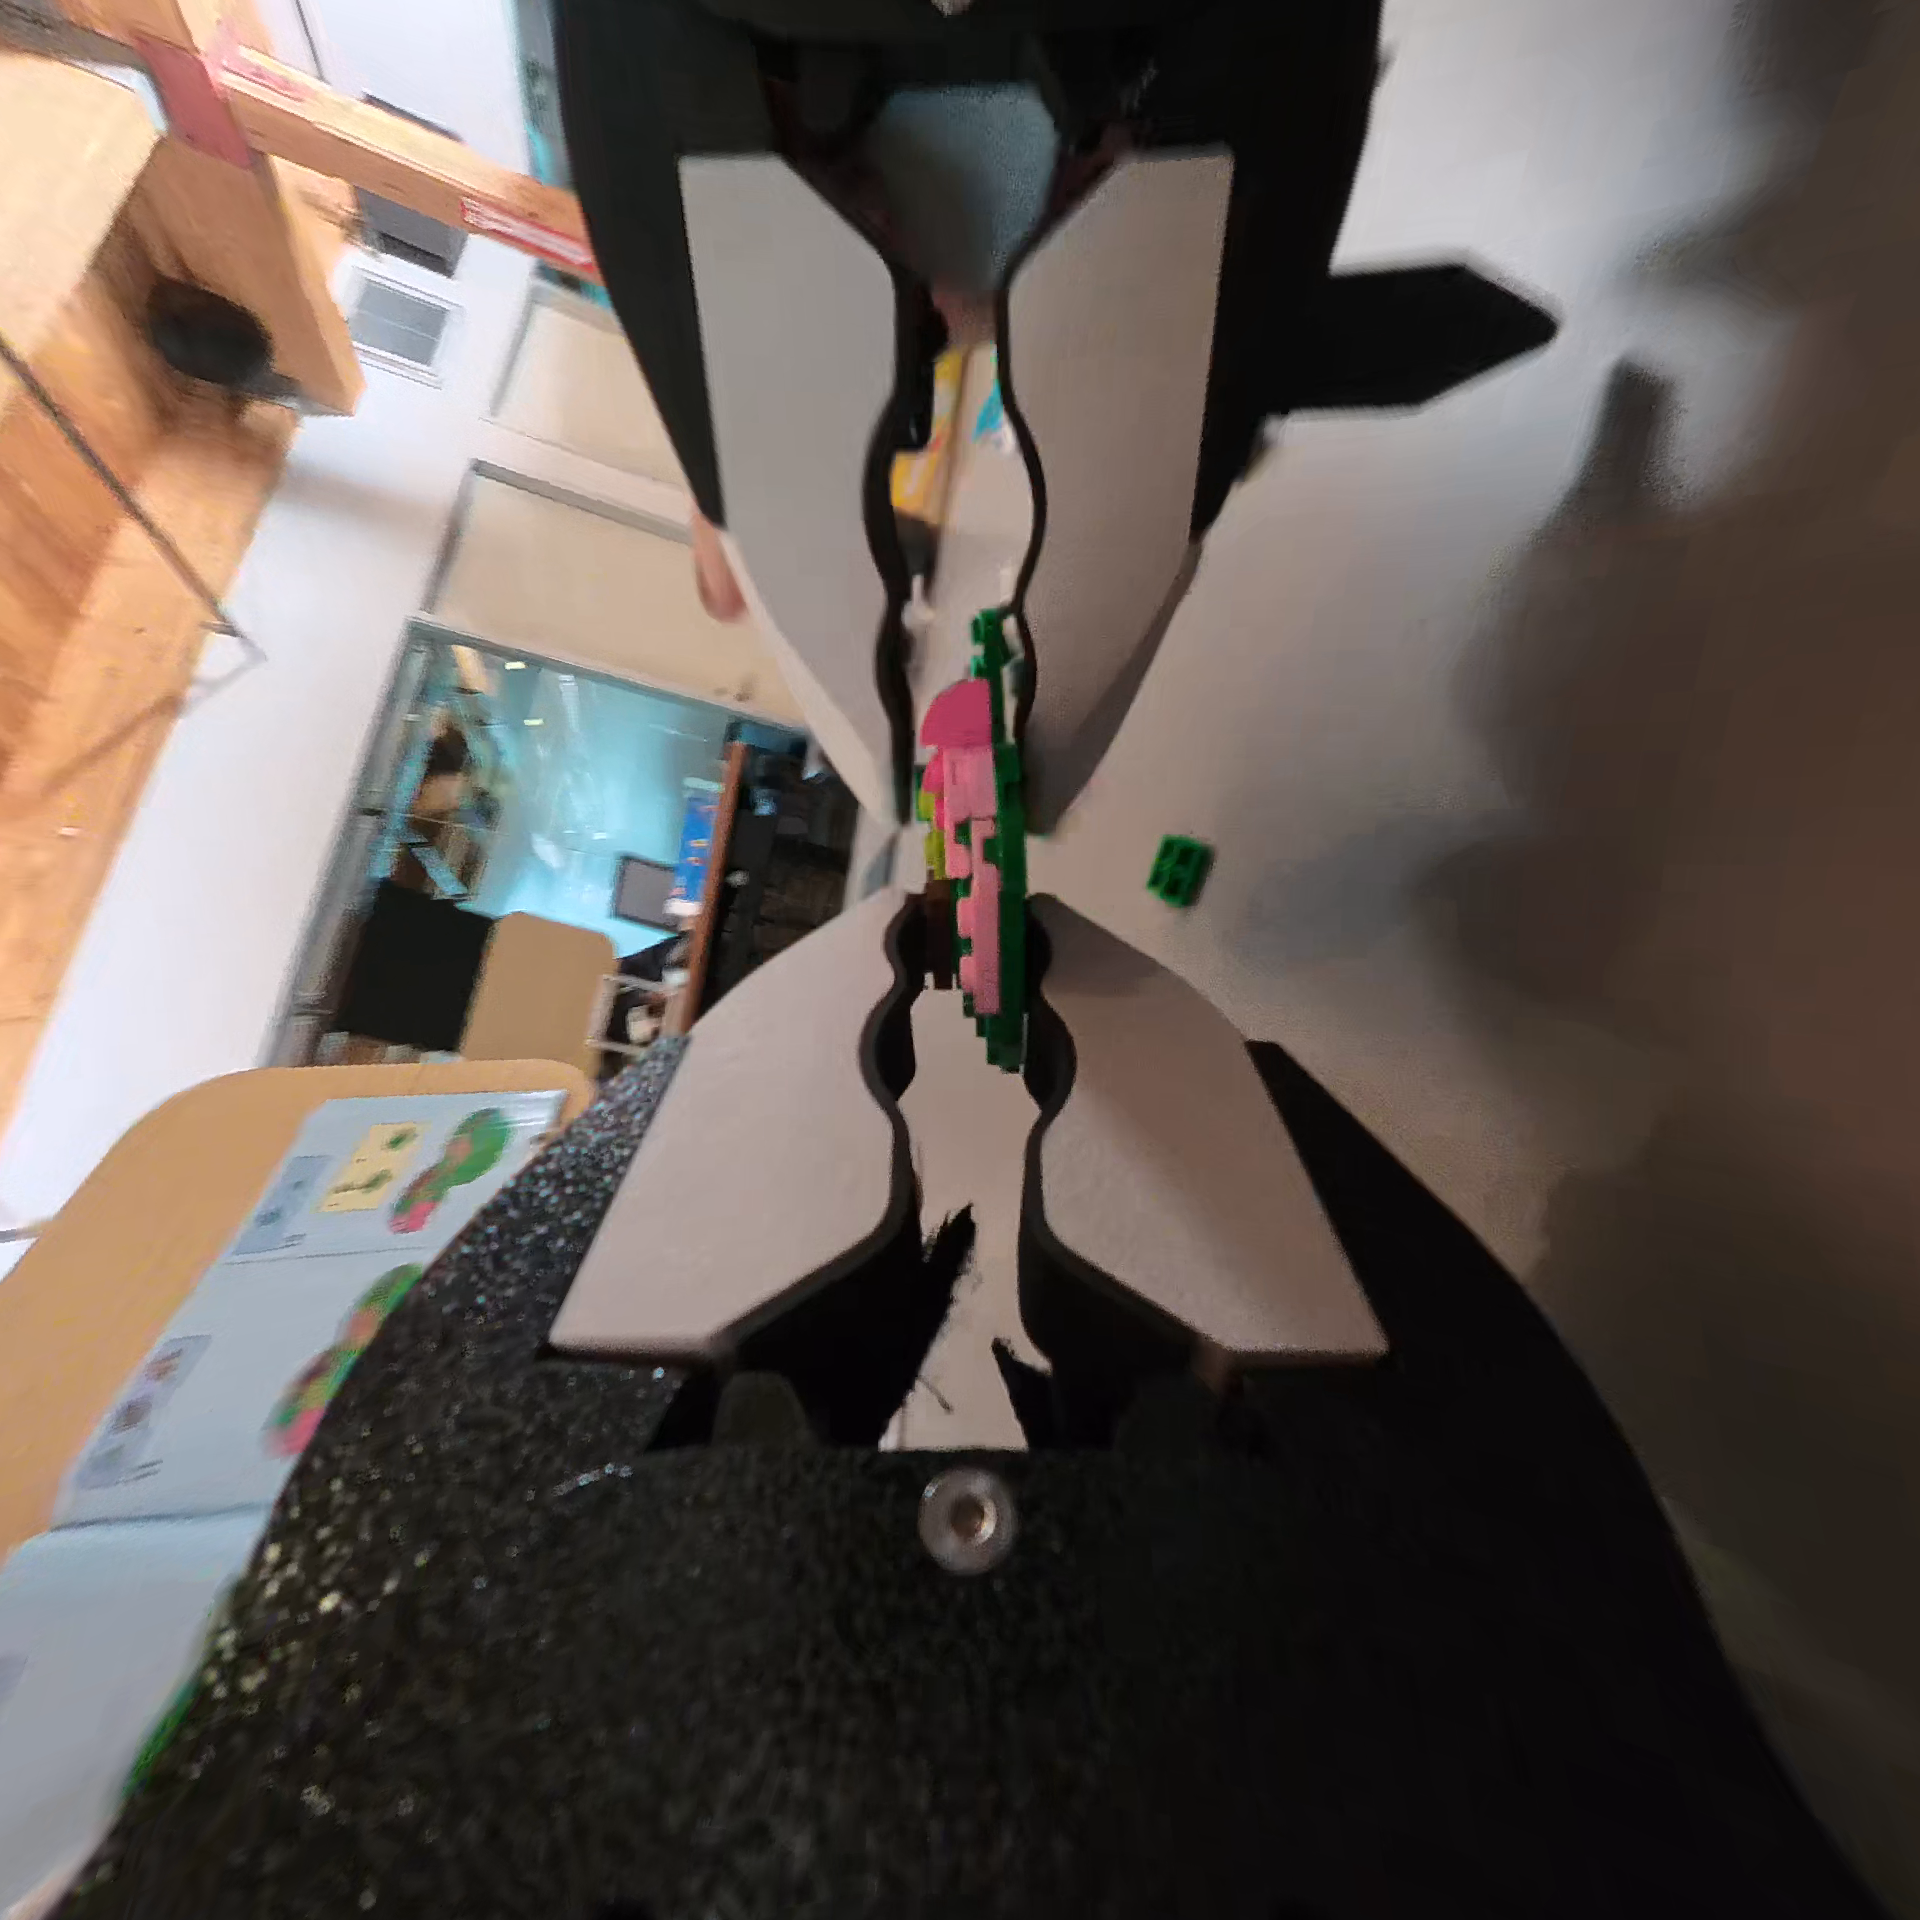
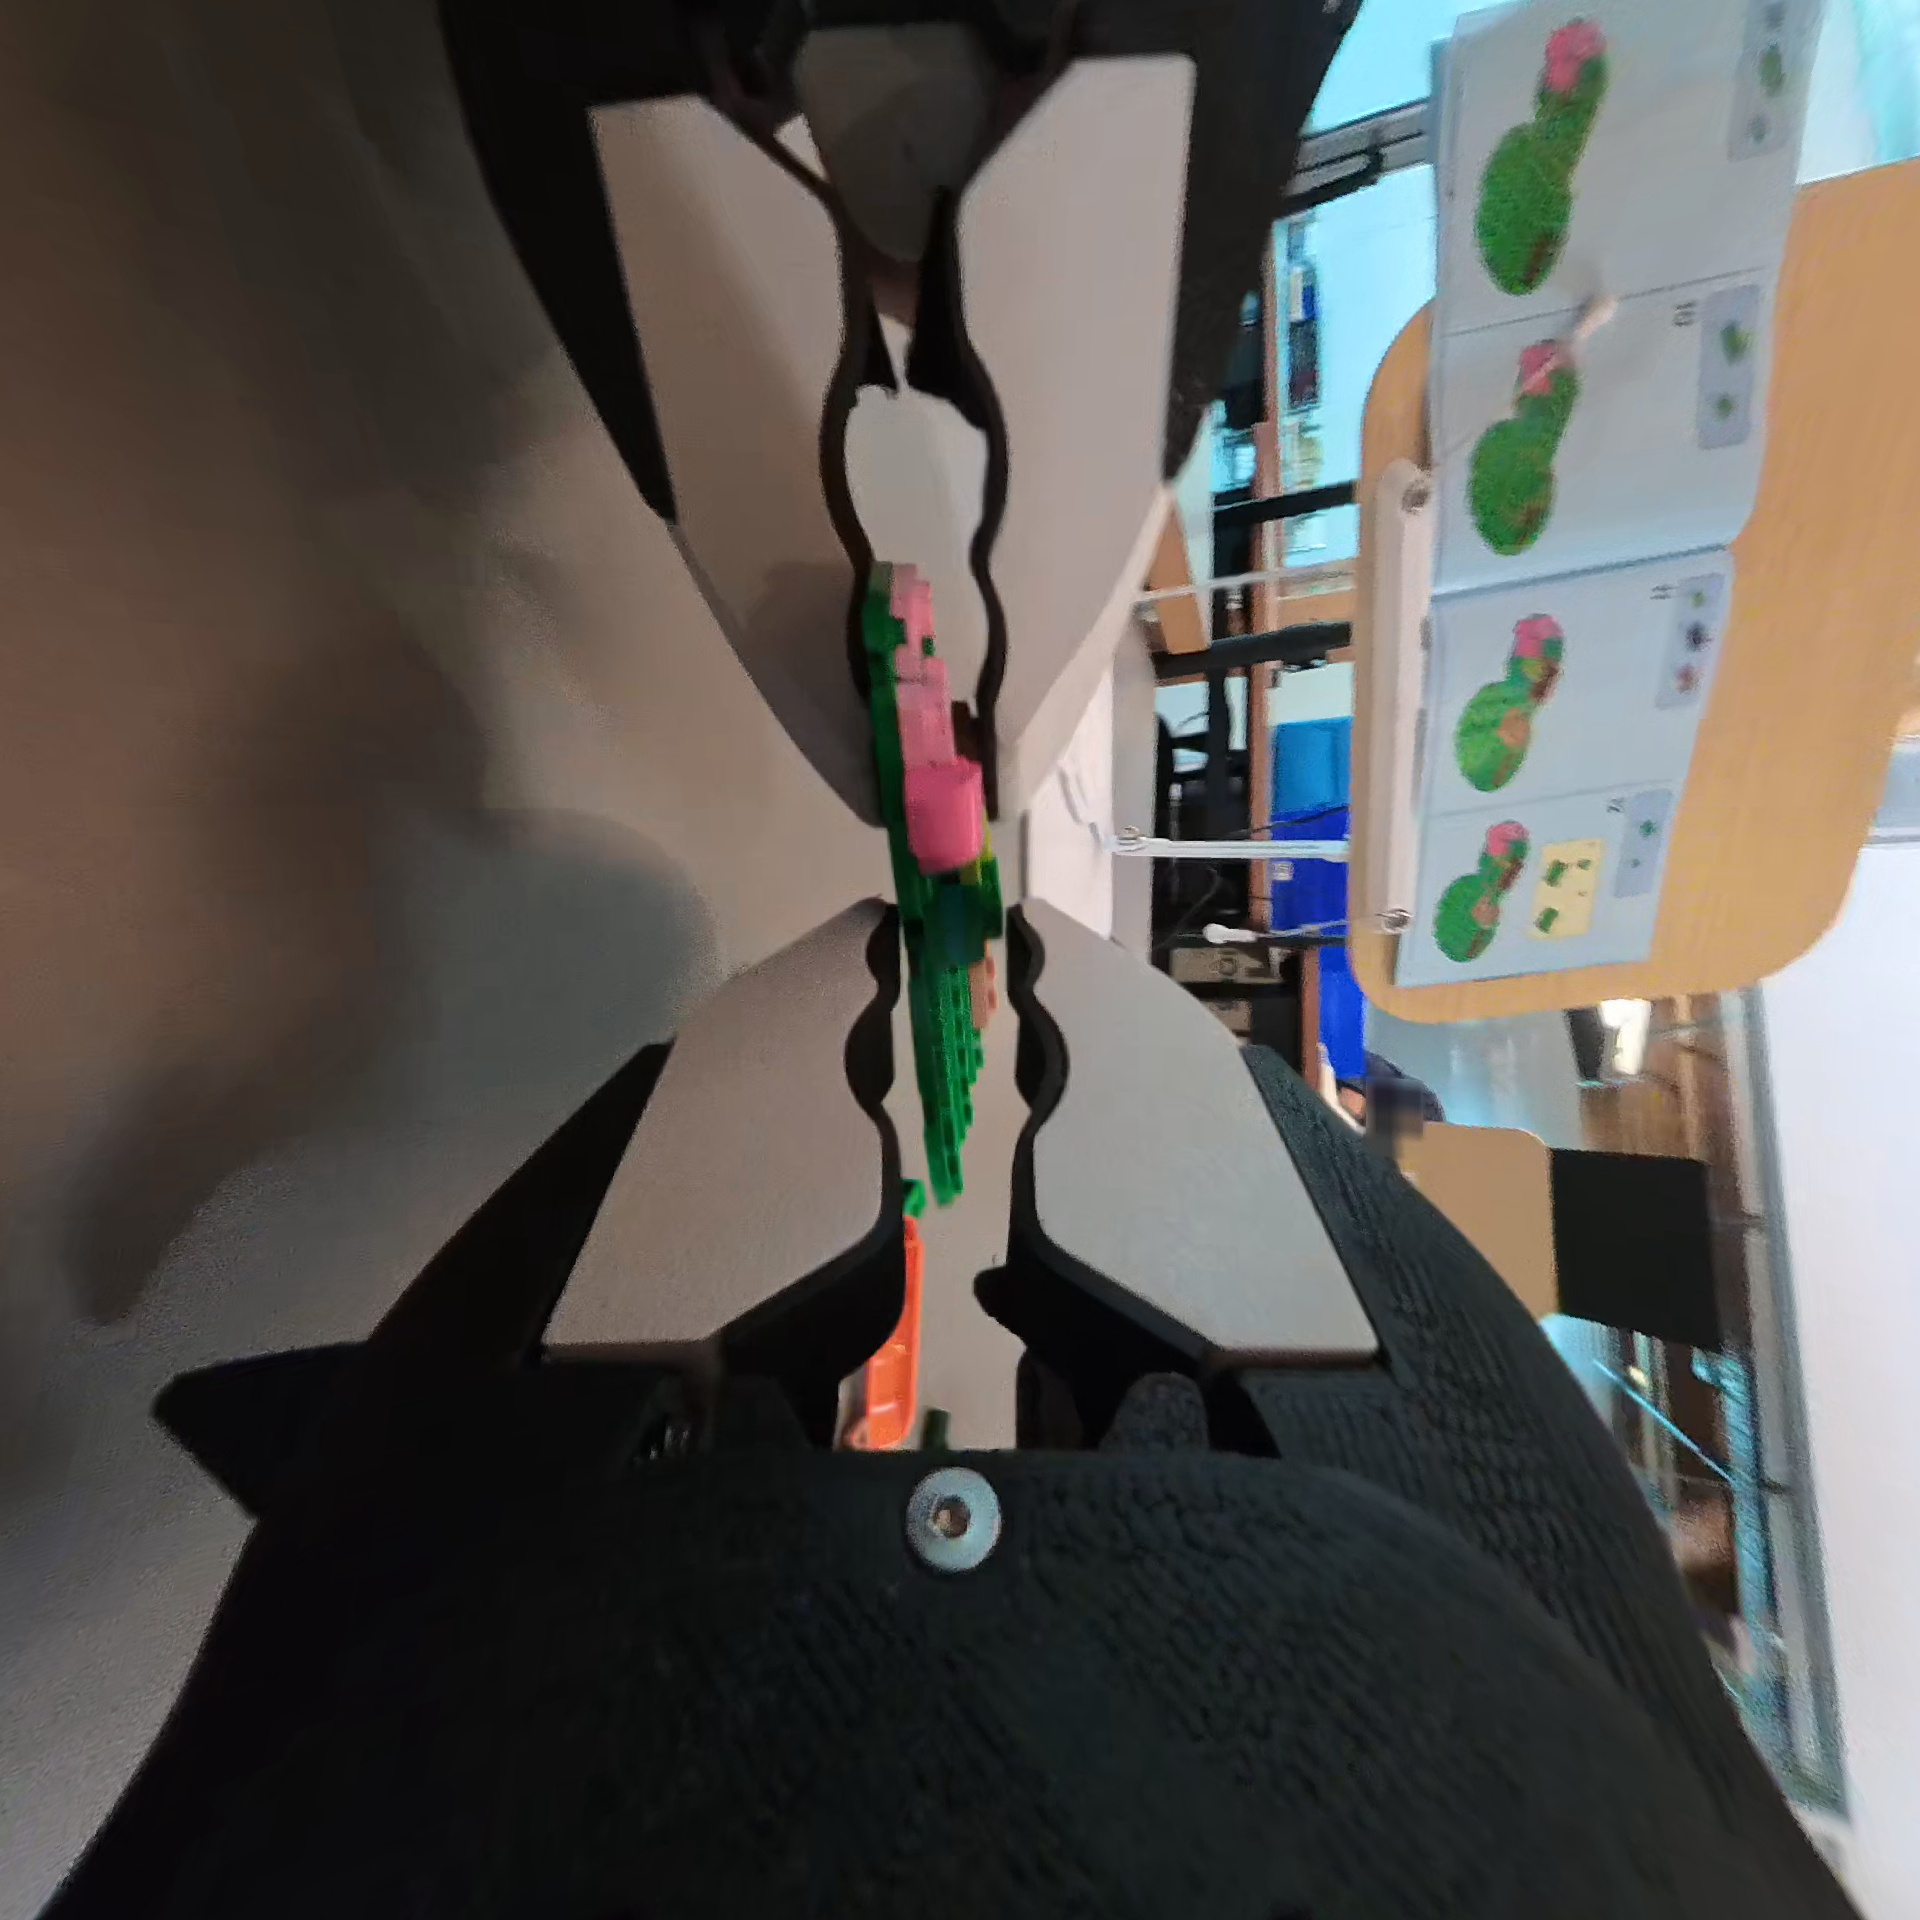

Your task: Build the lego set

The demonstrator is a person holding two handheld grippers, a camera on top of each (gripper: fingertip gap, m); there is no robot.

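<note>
In the left wrist view, the lego model (image 1: 987,883) is seen edge-on between both grippers; the left gripper (image 1: 971,920) is clamped on its lower end. A loose green brick (image 1: 1179,871) lies just beside the model.

In the right wrist view, the right gripper (image 2: 951,925) is closed around the model without clear contact. Uneven squeezing could snap pieces off.

L tongs (image 1: 968,925) & R tongs (image 2: 951,914) tip-to-tip, both nearly closed, each clamping something.
</note>
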